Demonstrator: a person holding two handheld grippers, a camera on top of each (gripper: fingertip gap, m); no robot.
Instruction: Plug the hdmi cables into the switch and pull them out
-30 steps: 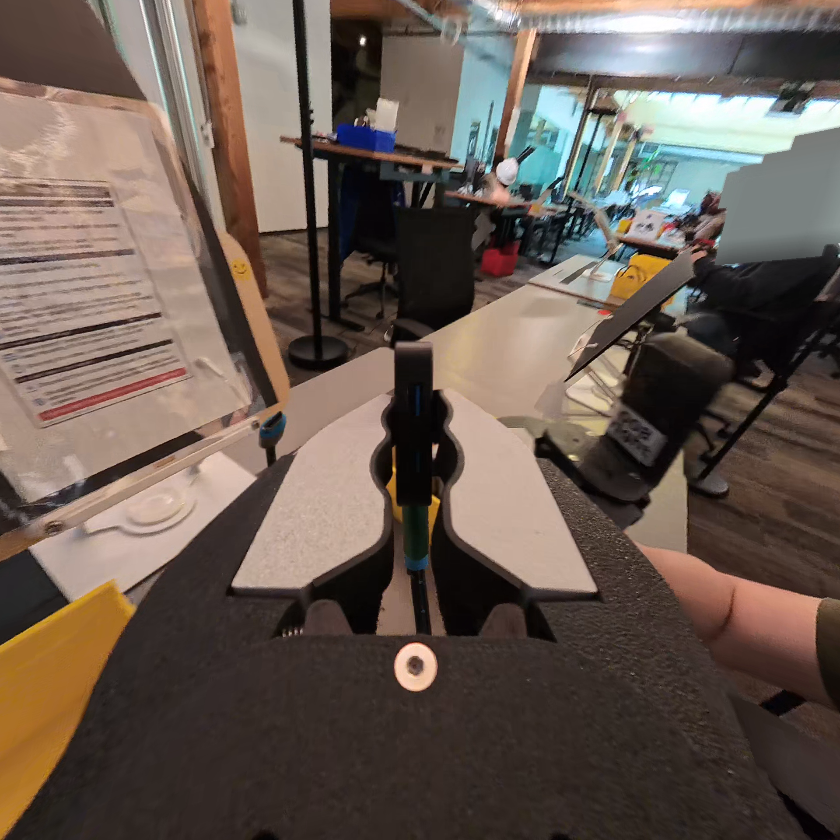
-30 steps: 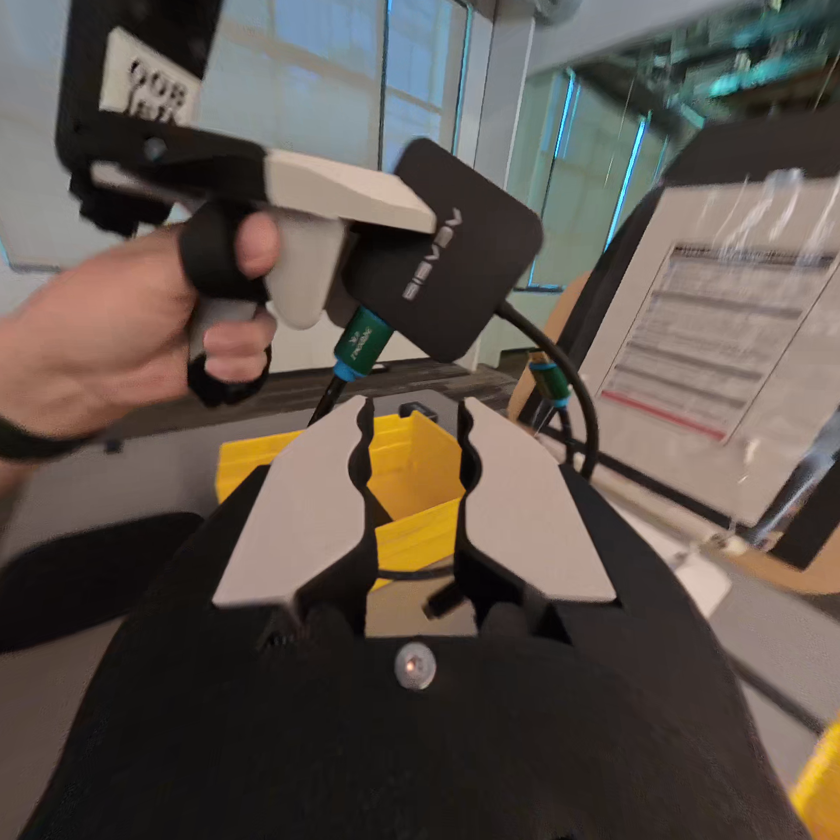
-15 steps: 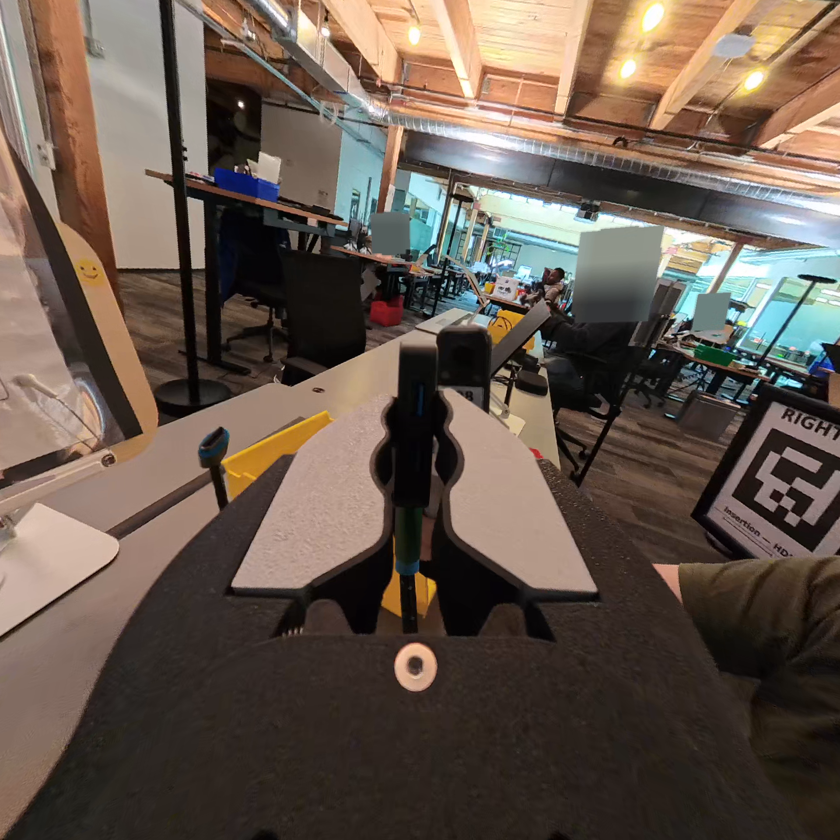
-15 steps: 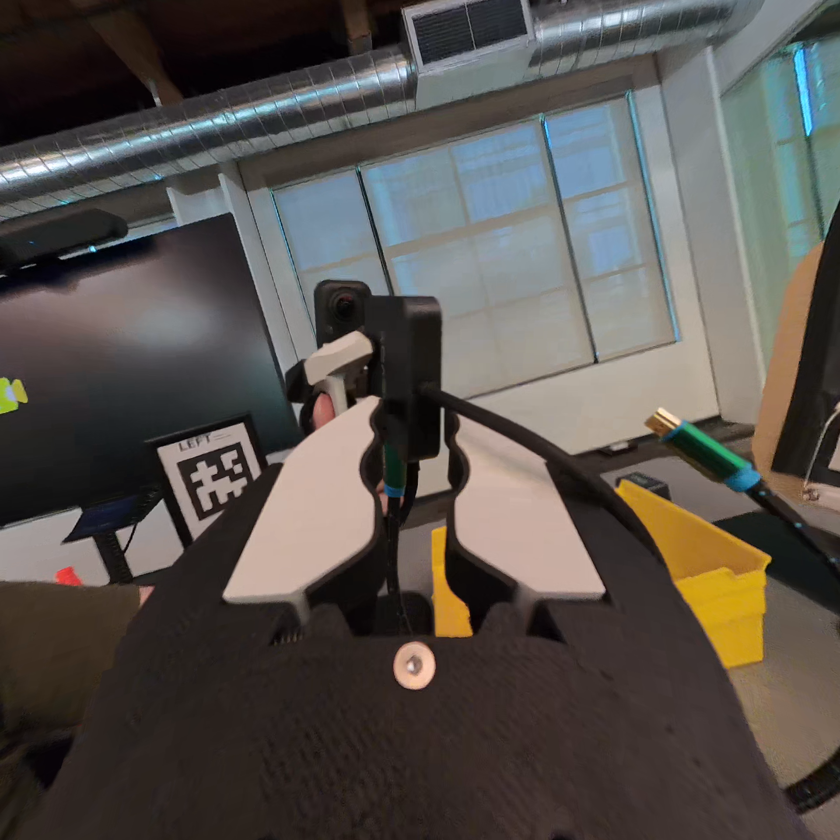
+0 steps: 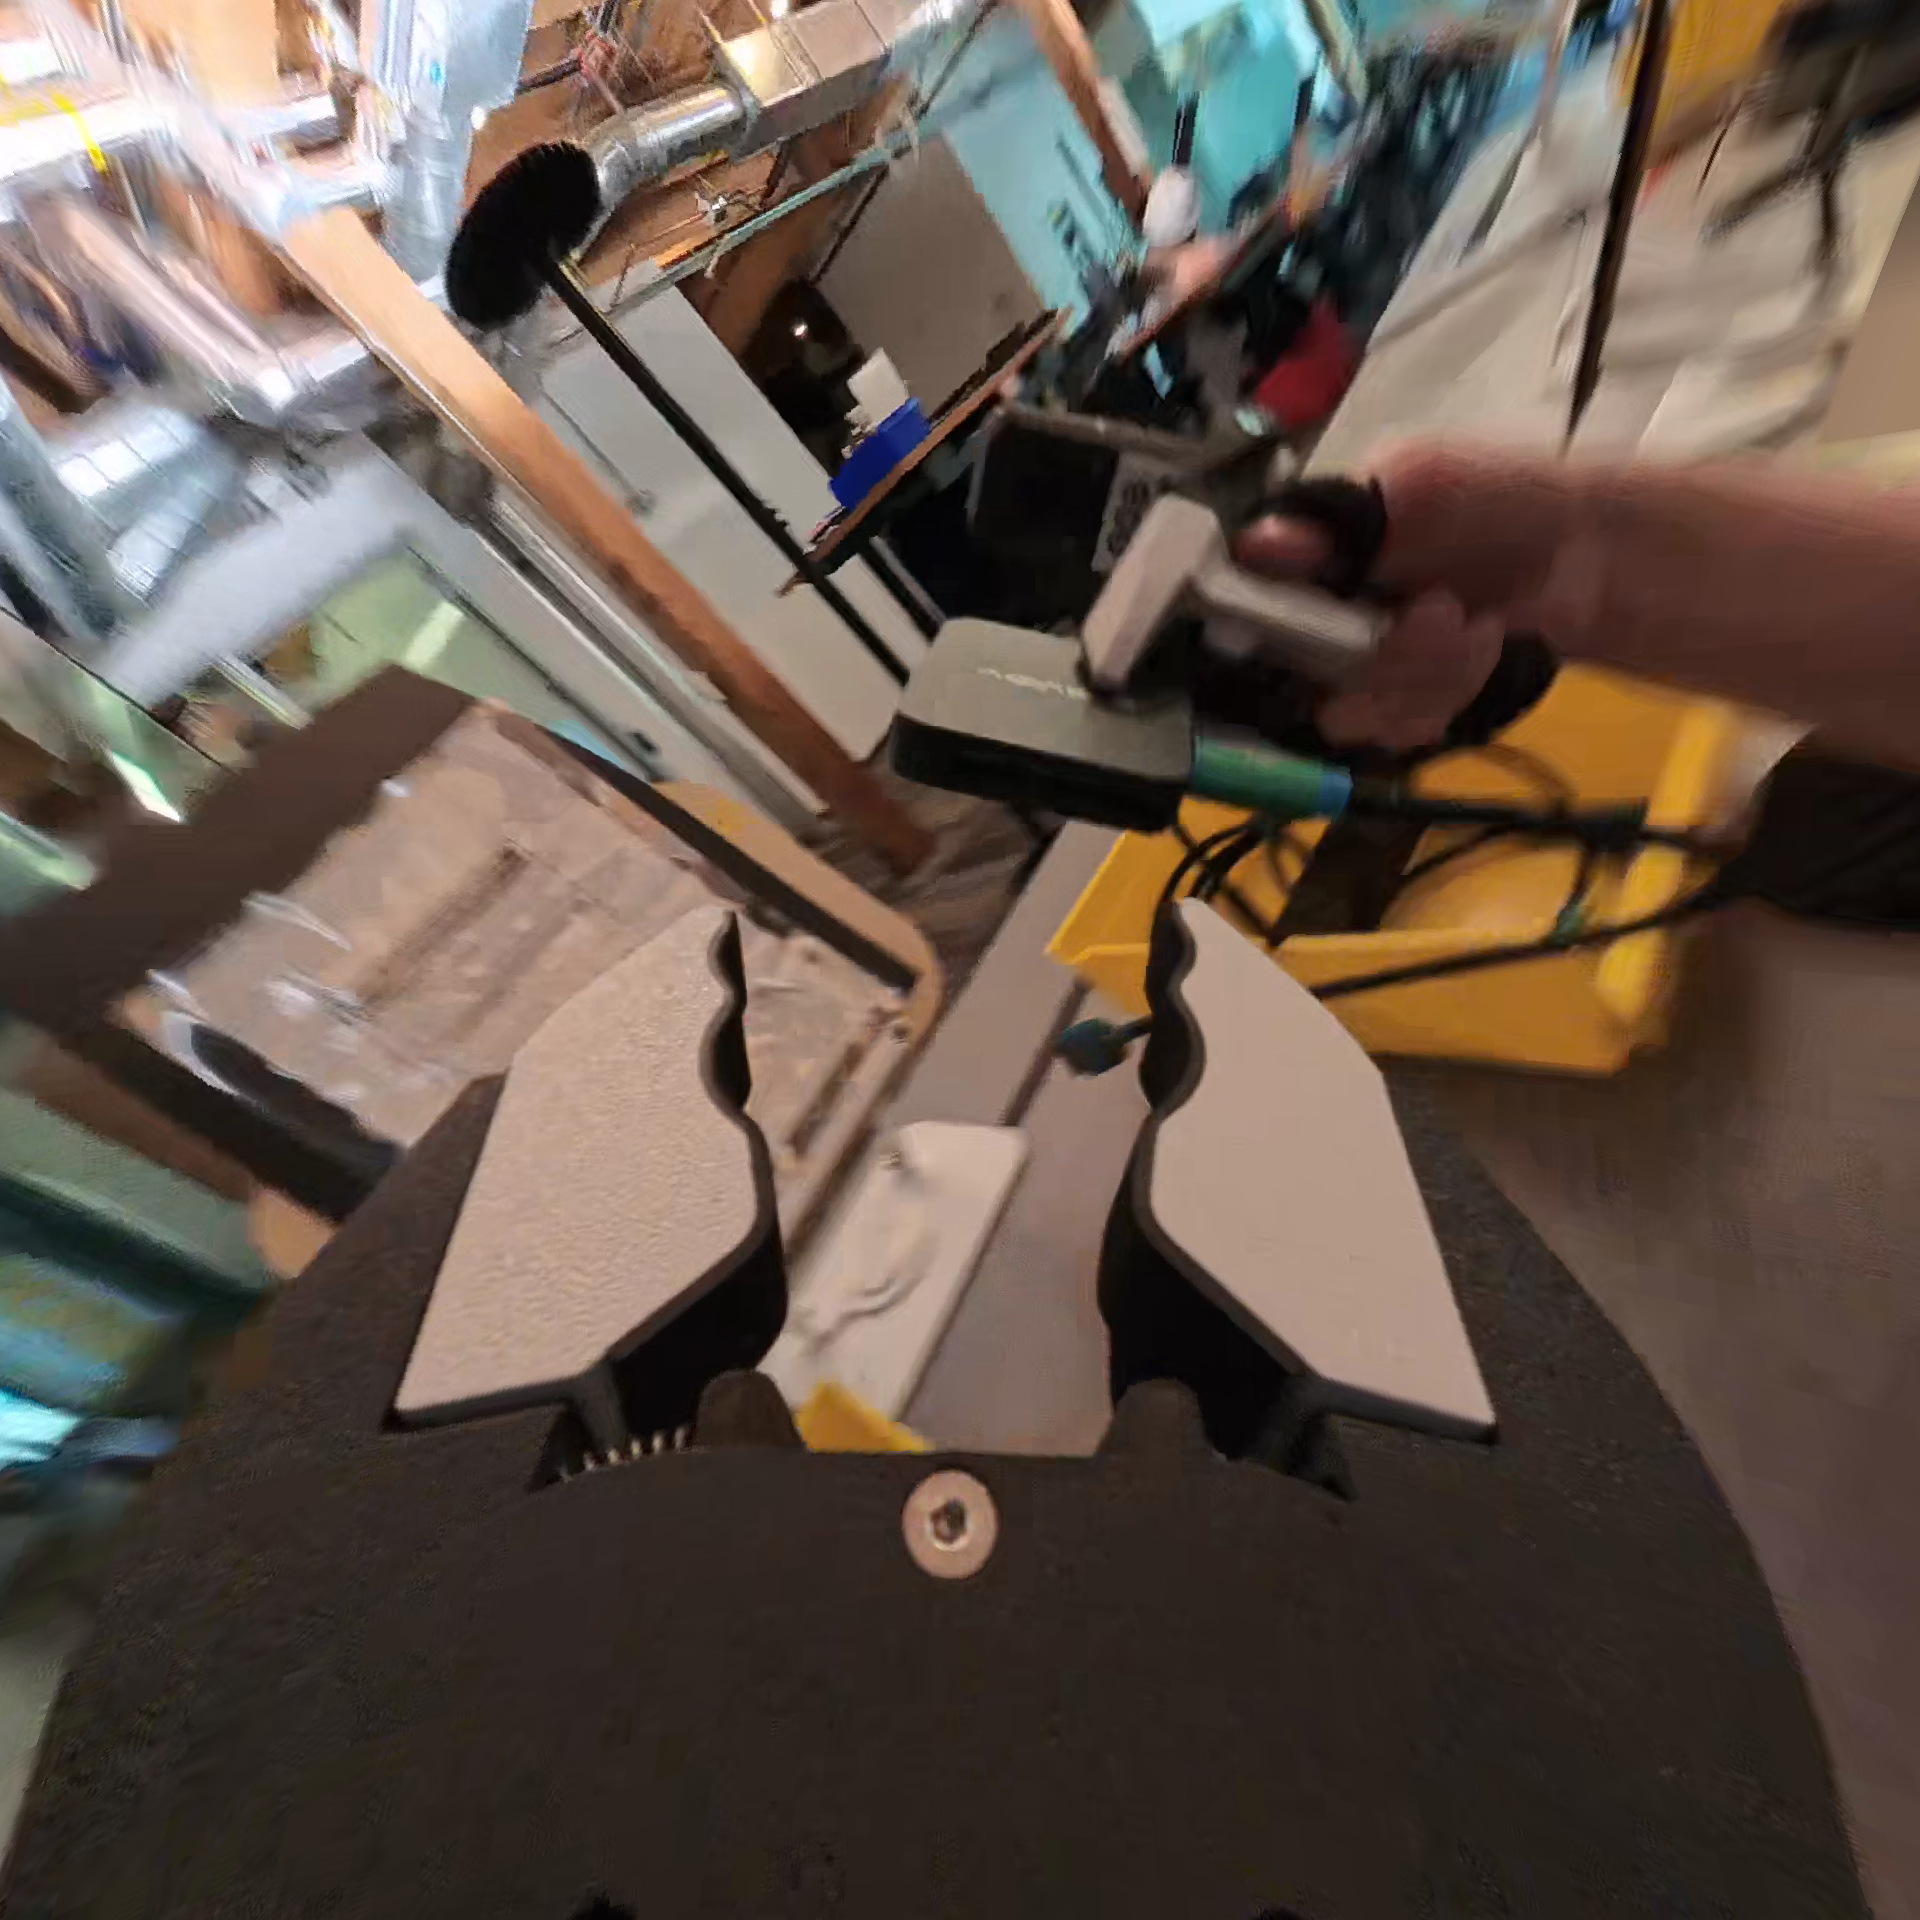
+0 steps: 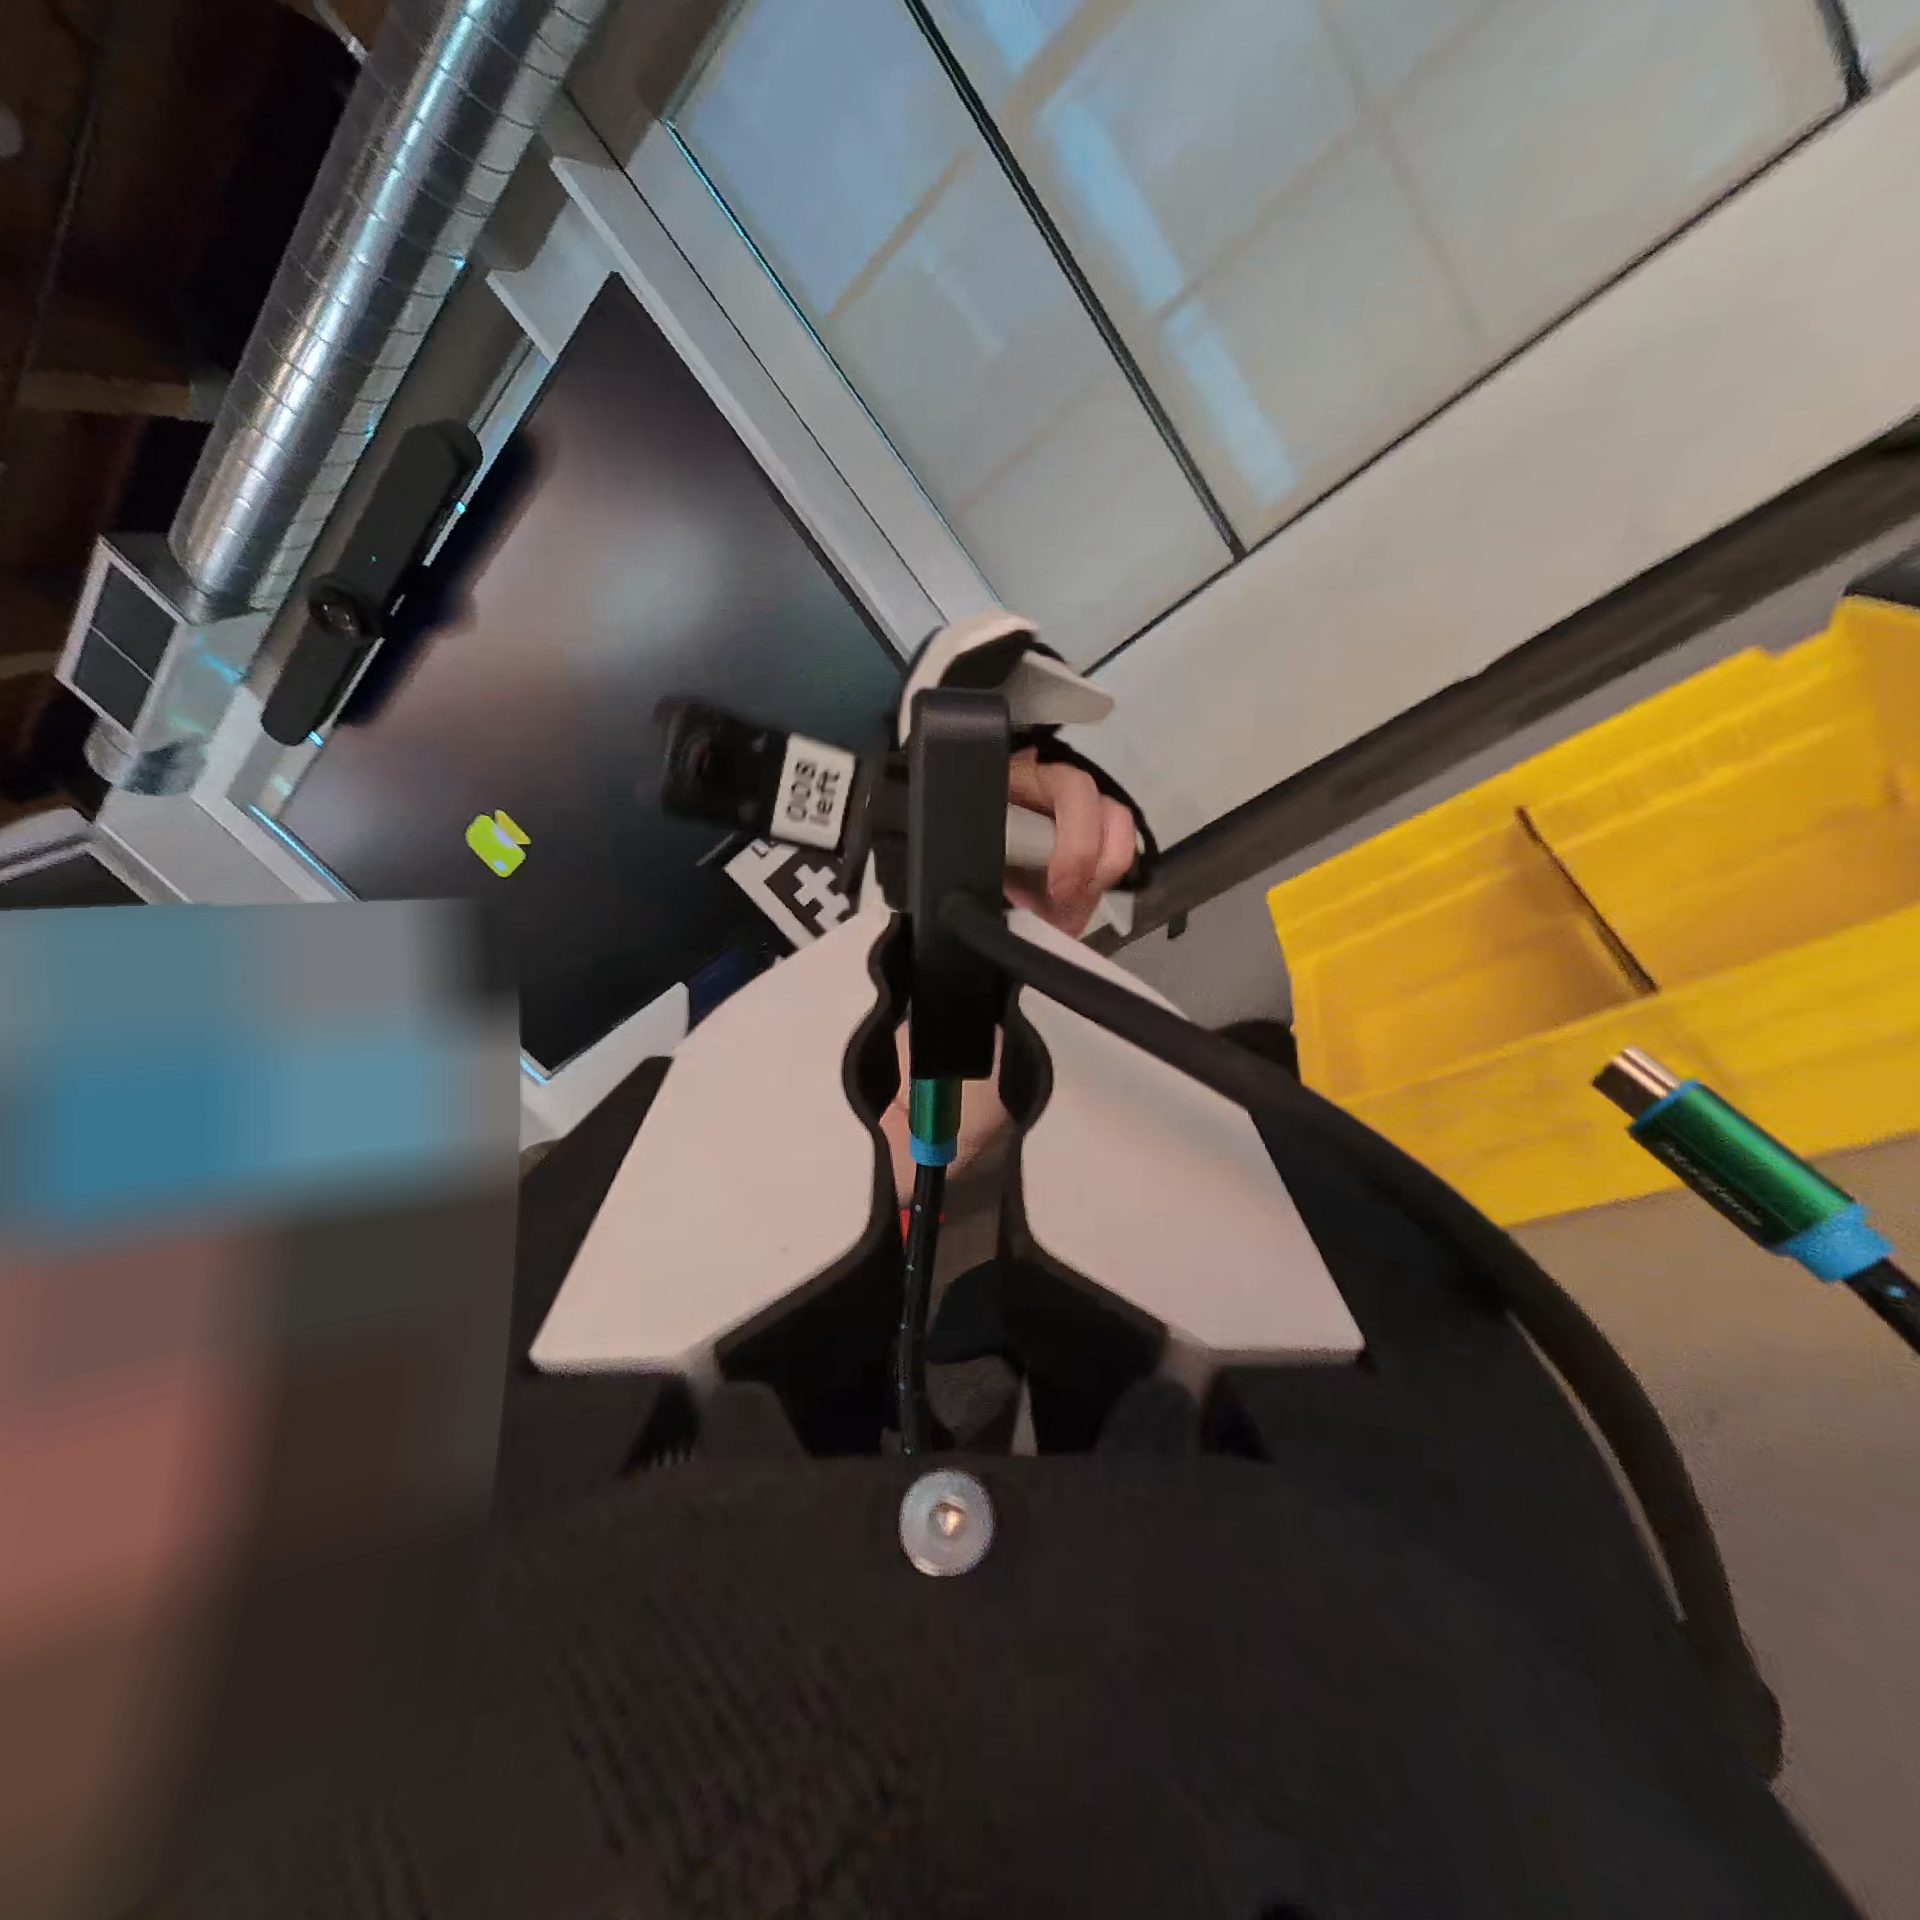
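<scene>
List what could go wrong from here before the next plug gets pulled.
1. The right gripper pinches the switch by one edge only; tugging the green plug may twist it loose.
2. The cables loop through the yellow bin and could snag.
3. The left gripper is open and empty, and its view is blurred, so a hasty grab may miss the plug.

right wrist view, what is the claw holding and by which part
The right claw grips the black switch by its edge next to the plugged-in green hdmi plug.
</scene>
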